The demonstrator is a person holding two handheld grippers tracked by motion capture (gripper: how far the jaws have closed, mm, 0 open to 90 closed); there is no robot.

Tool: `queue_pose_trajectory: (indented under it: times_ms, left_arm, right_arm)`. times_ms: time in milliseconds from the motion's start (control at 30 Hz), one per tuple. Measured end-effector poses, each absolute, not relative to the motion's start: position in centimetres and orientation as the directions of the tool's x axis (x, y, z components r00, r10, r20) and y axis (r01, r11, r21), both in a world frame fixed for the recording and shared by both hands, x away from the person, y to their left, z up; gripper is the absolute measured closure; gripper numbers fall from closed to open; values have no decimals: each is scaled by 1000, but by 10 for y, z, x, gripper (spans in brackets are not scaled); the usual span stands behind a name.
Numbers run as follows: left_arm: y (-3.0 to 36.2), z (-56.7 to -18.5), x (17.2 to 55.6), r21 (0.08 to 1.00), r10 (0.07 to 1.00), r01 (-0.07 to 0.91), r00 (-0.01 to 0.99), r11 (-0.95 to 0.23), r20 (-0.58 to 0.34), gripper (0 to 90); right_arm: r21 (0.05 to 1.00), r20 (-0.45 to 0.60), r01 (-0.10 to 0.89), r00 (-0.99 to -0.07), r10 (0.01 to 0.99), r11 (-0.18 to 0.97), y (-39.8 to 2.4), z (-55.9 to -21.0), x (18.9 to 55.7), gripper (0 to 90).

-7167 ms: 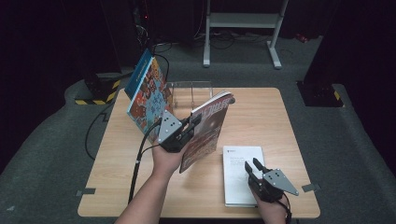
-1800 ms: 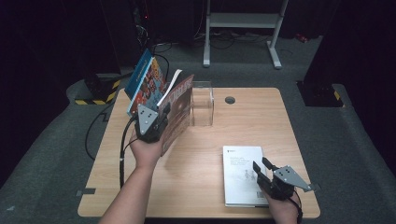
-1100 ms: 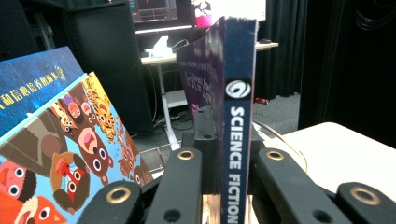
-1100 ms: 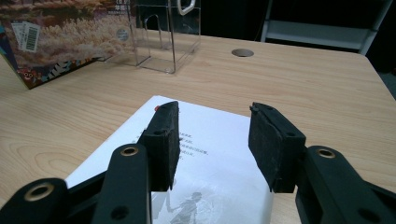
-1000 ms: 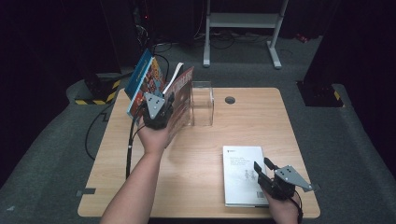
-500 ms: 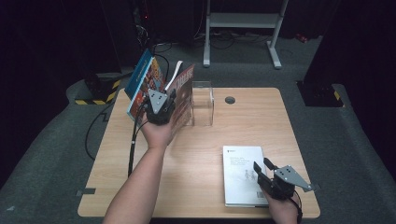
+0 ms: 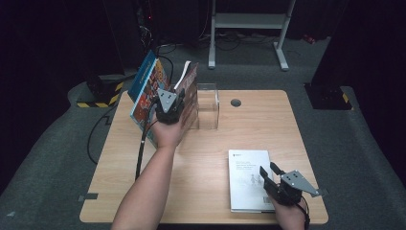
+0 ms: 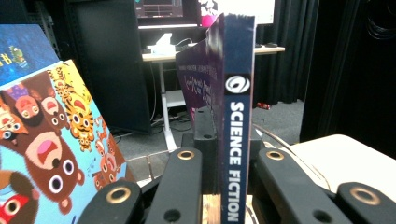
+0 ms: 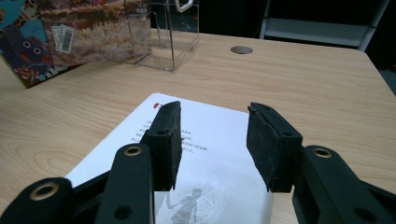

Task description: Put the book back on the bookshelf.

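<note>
science fiction book [image 8: 237, 126]: upright, spine toward left gripper camera, clamped between jaws of left gripper [image 7: 170, 106]; sits at table's far left, between picture book [image 7: 146, 91] and clear plastic holder [image 7: 208, 106]. picture book: leaning, cartoon animals on cover, just beside held book. white book [image 7: 246, 177]: flat on table [image 7: 201, 158], near right edge. right gripper [image 9: 212, 142]: jaws partly apart, nothing between them, hovering over white book.
</note>
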State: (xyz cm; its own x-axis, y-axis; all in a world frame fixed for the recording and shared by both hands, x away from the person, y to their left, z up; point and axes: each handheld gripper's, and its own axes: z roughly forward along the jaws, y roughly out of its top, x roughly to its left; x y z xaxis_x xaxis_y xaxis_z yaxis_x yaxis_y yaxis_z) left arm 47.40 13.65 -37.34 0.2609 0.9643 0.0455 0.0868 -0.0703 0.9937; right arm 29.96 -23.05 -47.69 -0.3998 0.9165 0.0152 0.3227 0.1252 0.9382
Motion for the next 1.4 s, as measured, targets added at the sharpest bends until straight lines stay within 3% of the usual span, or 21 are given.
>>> queue_pose_trajectory:
  times_ms: [600,800,1400]
  left_arm:
    - [140,-383,456,996,960,88,279,-18,-7,819]
    - [141,-379,449,992,955,111,296,-55,20,797]
    - [140,-370,469,986,967,165,255,-33,-11,839]
  right_arm:
    - [937,11,323,-397,918,129,-230,-477,298,550]
    - [938,10,322,-400,917,130,-228,-477,297,549]
    - [940,11,318,-395,919,125,-230,-476,297,550]
